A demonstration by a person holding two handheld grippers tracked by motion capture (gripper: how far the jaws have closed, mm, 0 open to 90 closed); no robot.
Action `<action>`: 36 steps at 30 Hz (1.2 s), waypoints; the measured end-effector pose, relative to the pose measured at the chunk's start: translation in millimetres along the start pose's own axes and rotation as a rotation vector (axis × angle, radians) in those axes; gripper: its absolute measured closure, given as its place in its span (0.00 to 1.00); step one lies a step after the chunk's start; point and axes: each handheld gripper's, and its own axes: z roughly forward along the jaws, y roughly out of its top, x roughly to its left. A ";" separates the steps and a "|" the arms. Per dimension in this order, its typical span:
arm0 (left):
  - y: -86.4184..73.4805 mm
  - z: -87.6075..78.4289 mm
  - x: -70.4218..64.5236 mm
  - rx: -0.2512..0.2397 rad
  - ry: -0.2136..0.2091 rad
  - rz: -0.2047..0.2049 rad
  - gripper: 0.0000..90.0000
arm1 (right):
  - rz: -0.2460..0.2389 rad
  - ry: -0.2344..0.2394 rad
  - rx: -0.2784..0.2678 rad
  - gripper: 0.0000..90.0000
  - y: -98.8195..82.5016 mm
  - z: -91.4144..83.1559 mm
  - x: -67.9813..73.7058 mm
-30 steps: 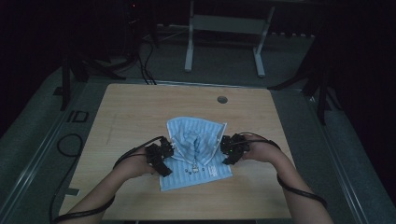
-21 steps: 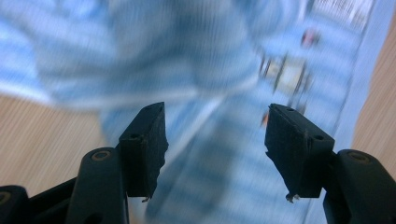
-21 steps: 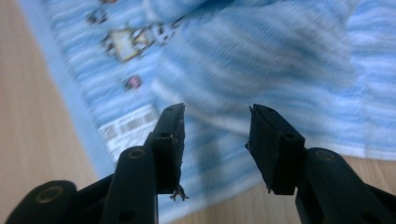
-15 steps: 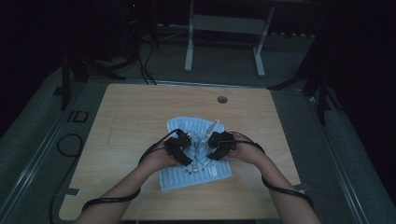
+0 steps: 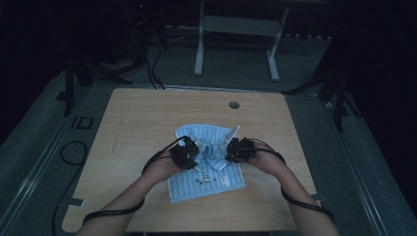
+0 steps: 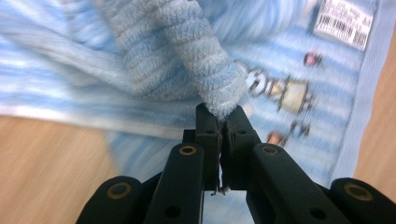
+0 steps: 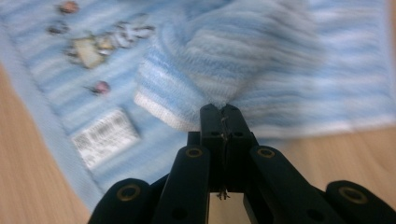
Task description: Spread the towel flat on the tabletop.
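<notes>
A: Towel (image 5: pixel 206 169), light blue stripes, lies on the table (image 5: pixel 147 118), a little toward the person's edge from the middle. Cable hole (image 5: pixel 234 104) sits beyond it.

B: Grippers?

A: Left gripper (image 5: pixel 193 149) at the towel's left part, right gripper (image 5: pixel 227 150) at its right part, near each other. Both just closed, cloth between the jaws.

B: Confirmed up close?

A: Yes. Left gripper (image 6: pixel 223 114) jaws pinched together on a rolled towel (image 6: pixel 187 51) corner, fabric bunched right at the tips. Right gripper (image 7: pixel 223 112) also clamped, on a folded towel (image 7: pixel 224 60) edge with a white hem.

B: Towel flat?

A: Near part flat. Both held parts are lifted and drawn toward the towel's middle, humped there.

B: Anything else on it?

A: Barcode label (image 6: pixel 344 21) and small cartoon prints (image 6: pixel 285 91) near the towel's hem. Label (image 7: pixel 105 136) blurred in the right gripper view.
</notes>
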 end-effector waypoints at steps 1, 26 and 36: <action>-2.8 -6.9 3.2 -0.001 -0.010 0.004 0.96 | 0.011 -0.017 -0.004 0.99 -2.5 -5.0 -3.9; -16.7 -32.9 71.4 0.049 0.198 -0.127 0.54 | 0.245 -0.068 -0.065 0.66 -6.8 -31.5 -59.7; -32.7 1.5 41.6 0.050 0.088 -0.102 0.55 | 0.202 0.081 -0.035 0.54 0.3 18.8 -12.1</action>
